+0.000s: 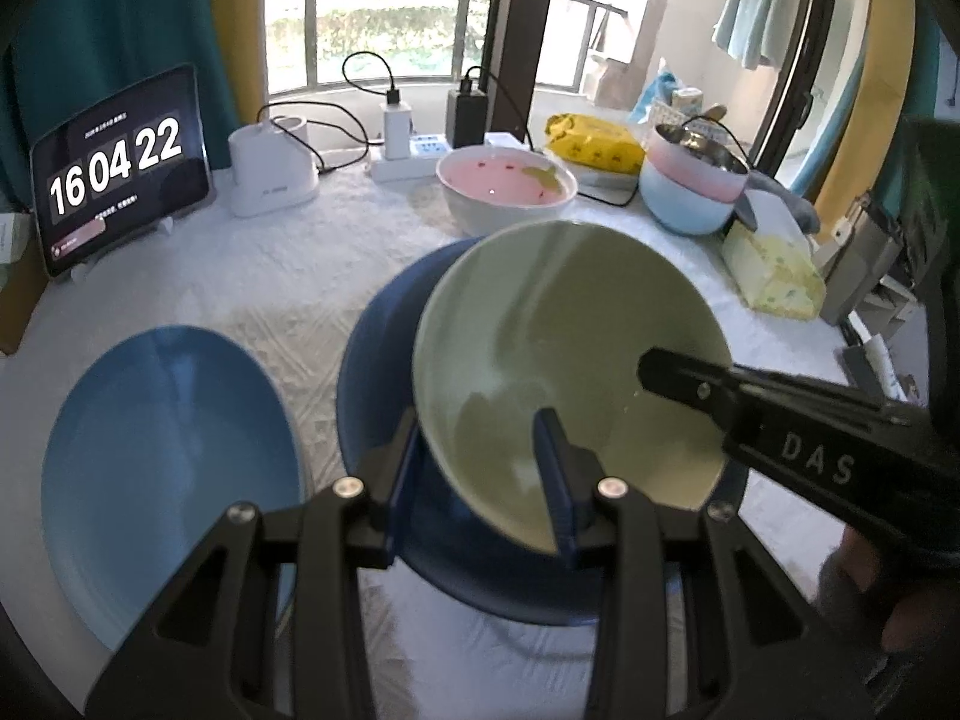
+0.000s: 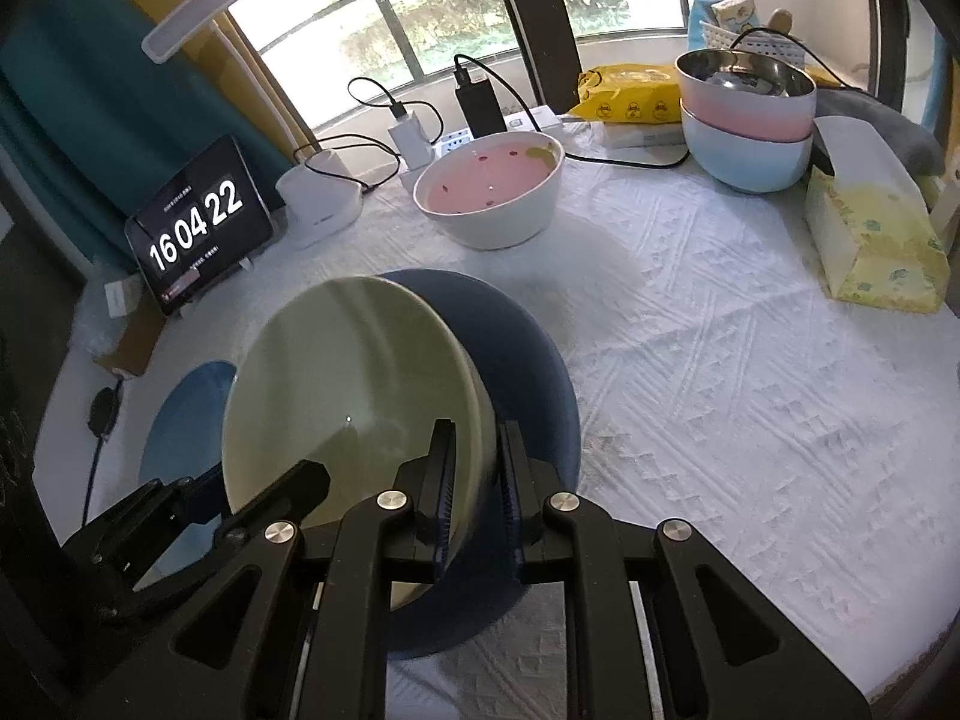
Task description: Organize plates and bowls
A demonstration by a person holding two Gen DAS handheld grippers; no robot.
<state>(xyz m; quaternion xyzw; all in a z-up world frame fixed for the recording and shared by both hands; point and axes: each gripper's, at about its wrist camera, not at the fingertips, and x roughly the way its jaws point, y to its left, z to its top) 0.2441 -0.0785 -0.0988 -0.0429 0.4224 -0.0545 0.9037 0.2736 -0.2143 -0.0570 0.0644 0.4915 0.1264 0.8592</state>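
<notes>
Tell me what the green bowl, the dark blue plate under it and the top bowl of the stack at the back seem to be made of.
Green bowl: probably glazed ceramic, with a smooth glossy inside, a small glint and a thick pale rim.
Dark blue plate: ceramic or melamine, satin and evenly coloured; can't tell which.
Top stacked bowl: likely a stainless steel liner in a pink shell, since its inside mirrors like metal.

Pale green bowl tilted, raised over dark blue plate, rim pinched on two sides by fingers; light blue plate flat on counter just left of dark one; pink-lined white bowl upright behind; pink bowl nested in light blue bowl at back right
</notes>
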